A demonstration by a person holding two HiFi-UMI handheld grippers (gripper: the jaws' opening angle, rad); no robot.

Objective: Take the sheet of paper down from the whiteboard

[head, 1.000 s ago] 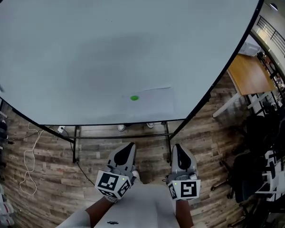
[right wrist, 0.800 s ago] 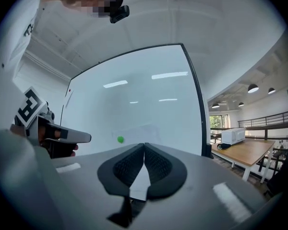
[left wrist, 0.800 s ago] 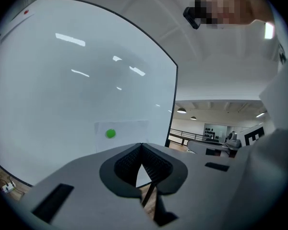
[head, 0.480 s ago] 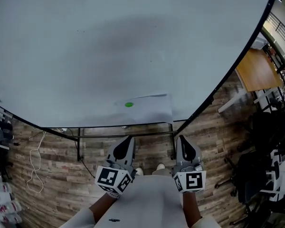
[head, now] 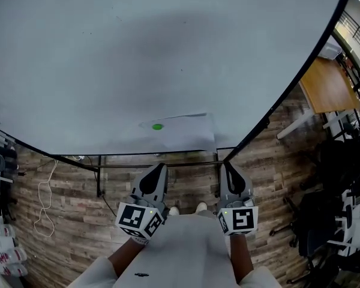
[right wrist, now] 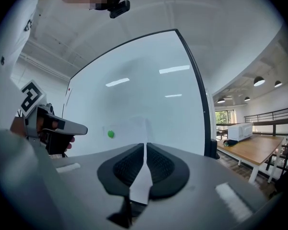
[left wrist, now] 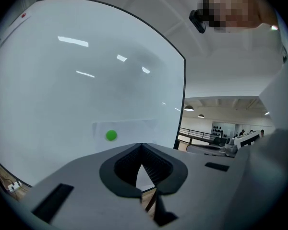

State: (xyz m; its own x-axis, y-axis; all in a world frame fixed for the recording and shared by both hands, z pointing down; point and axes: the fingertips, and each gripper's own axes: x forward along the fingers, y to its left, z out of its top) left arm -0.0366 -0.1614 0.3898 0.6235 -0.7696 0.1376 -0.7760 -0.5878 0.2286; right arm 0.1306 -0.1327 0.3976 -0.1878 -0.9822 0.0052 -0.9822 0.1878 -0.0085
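A white sheet of paper hangs low on the whiteboard, near its right edge, pinned by a round green magnet at its upper left. The same sheet and green magnet show ahead in the left gripper view, and the magnet in the right gripper view. My left gripper and right gripper are held side by side below the board's bottom edge, both pointing at it, short of the paper. Both are shut with nothing between the jaws.
The whiteboard's black stand and crossbar lie just ahead of the grippers over a wood-plank floor. A wooden table stands to the right, with black chairs further right. A white cable lies on the floor at left.
Both grippers have come closer to the whiteboard, and the board with the paper fills more of the head view. The jaws stayed shut.
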